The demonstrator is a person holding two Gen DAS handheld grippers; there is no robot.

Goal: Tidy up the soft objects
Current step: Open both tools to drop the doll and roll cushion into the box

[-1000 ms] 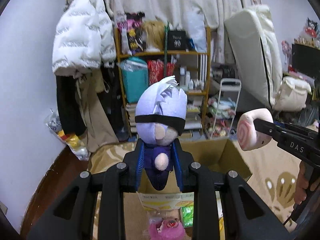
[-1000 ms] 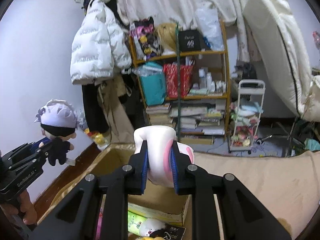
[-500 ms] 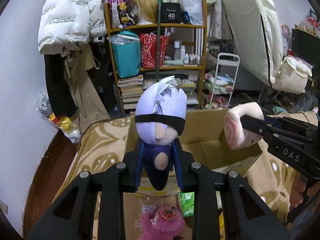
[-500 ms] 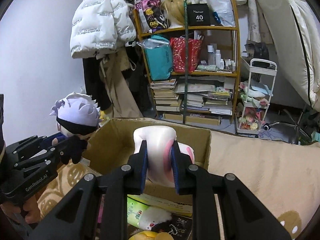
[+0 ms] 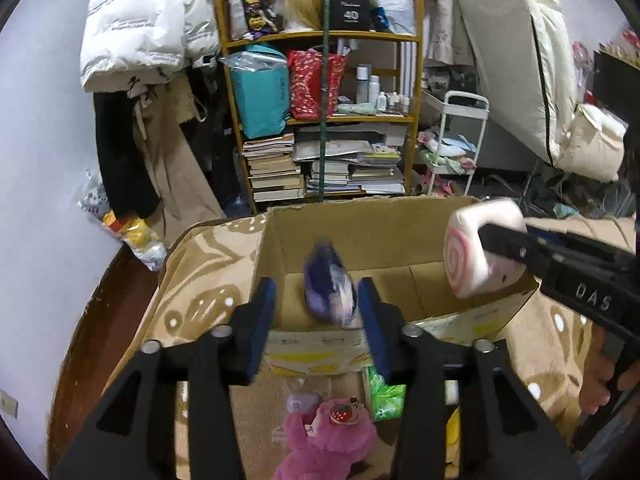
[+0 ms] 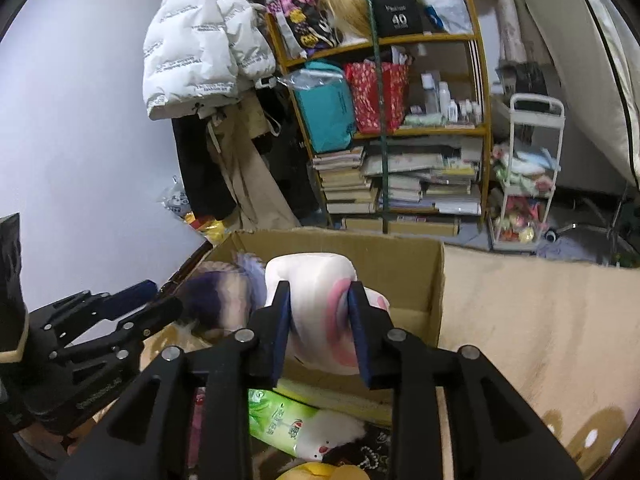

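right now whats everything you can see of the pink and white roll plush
The pink and white roll plush is a soft, cylindrical cushion-like toy, white-bodied with a pink swirl on its end face. It sits between the pads of the right gripper, whose jaws are opening, above the open cardboard box. Beside it, a blurred purple-haired doll is in the box.

even, soft indoor light, no harsh shadows or glare. strong fisheye bending with dark corners in both views. the purple-haired doll (image 5: 330, 289) is smeared by motion blur; the bookshelf (image 5: 320, 120) behind stays fairly sharp.
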